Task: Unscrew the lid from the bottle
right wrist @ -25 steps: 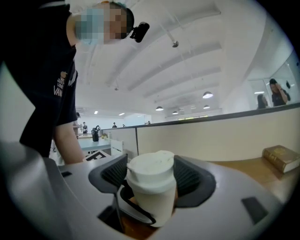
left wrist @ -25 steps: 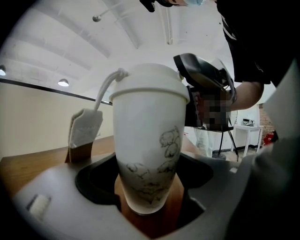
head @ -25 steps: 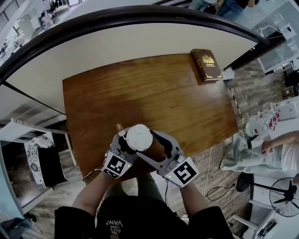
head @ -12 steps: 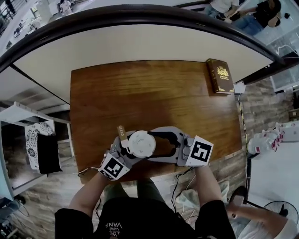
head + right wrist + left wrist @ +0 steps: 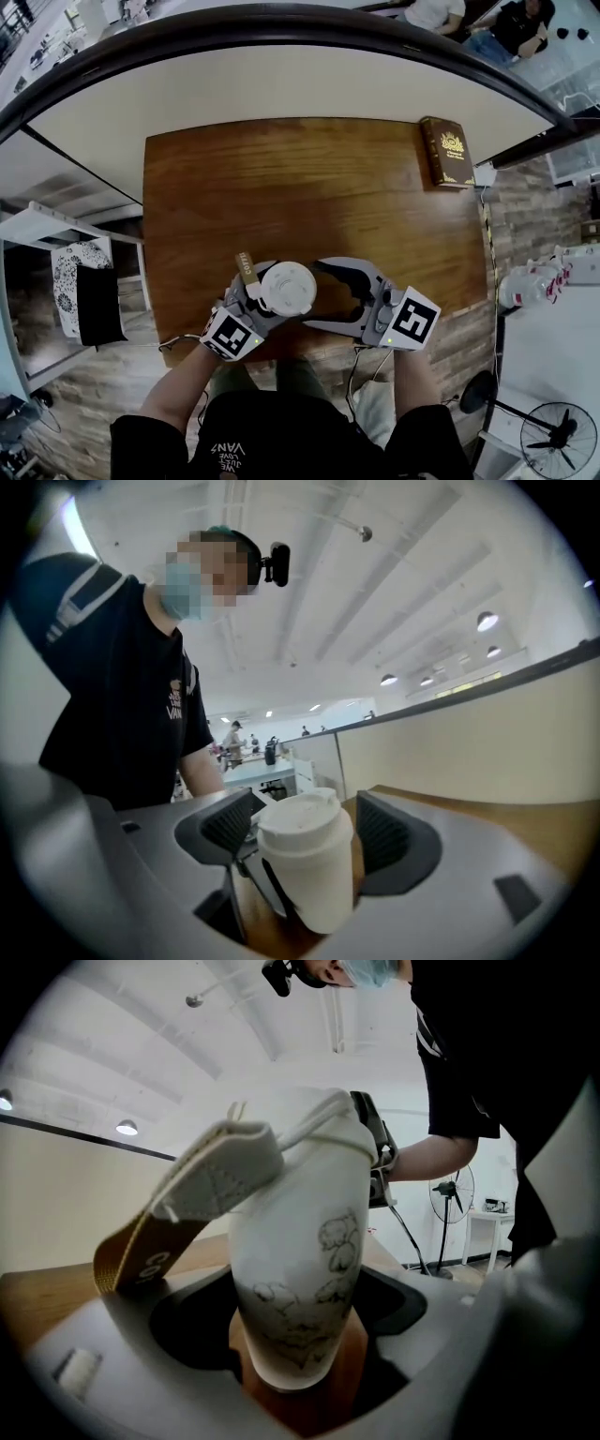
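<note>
A white bottle (image 5: 300,1269) with a line drawing stands near the front edge of the wooden table (image 5: 309,187). Its white lid (image 5: 287,287) faces up, and a strap with a brown tag (image 5: 245,264) hangs off to the left. My left gripper (image 5: 267,300) reaches in from the lower left and is shut on the bottle's body below the lid (image 5: 295,1335). My right gripper (image 5: 312,294) comes in level from the right. Its two pads sit against opposite sides of the lid (image 5: 302,822), shut on it.
A dark book with gold print (image 5: 447,152) lies at the table's far right corner. A pale curved partition runs behind the table. A small shelf unit (image 5: 84,300) stands on the floor at the left and a fan (image 5: 553,431) at the lower right.
The right gripper has swung round the lid, from pointing up-left at the bottle's lower right to pointing left from its right side. The left gripper and bottle have stayed put.
</note>
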`<state>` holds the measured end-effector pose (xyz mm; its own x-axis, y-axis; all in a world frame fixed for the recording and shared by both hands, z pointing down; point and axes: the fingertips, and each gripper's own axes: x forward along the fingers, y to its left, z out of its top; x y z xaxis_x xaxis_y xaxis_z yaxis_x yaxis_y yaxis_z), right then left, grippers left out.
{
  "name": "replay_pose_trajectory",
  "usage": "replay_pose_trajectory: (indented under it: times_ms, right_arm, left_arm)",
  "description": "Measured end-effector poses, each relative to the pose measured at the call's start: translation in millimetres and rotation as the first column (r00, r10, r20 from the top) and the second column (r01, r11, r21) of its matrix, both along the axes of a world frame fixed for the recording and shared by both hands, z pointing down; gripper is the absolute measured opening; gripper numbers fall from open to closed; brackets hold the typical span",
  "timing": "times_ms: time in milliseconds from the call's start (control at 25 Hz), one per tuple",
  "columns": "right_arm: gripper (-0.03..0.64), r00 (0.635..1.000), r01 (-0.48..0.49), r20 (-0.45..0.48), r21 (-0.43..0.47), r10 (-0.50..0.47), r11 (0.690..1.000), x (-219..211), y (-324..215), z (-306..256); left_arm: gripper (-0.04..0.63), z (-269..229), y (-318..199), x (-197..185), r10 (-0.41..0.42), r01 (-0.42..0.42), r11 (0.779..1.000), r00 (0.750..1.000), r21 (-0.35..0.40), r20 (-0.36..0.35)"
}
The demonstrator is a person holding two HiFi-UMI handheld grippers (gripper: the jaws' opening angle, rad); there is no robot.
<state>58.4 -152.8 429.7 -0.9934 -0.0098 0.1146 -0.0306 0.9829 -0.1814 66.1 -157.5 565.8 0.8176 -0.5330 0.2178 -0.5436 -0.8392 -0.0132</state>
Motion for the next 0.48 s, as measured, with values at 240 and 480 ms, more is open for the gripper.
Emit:
replay_pose_trajectory:
  times_ms: [240,480]
  right_arm:
    - [0.316,0.945,-0.32,-0.037,0.097,0.324,0.943,-3,17,12]
    - [0.316,0.855,-0.51,-0.036,0.124,0.518,0.851,-3,12,16]
  left_arm:
    - [0.377,1,1,-1,0.006,-0.006,1.0,1.0,-0.021,0.014]
    - [0.377,1,1,0,0.003,-0.002,0.999,1.0,-0.035,0.023]
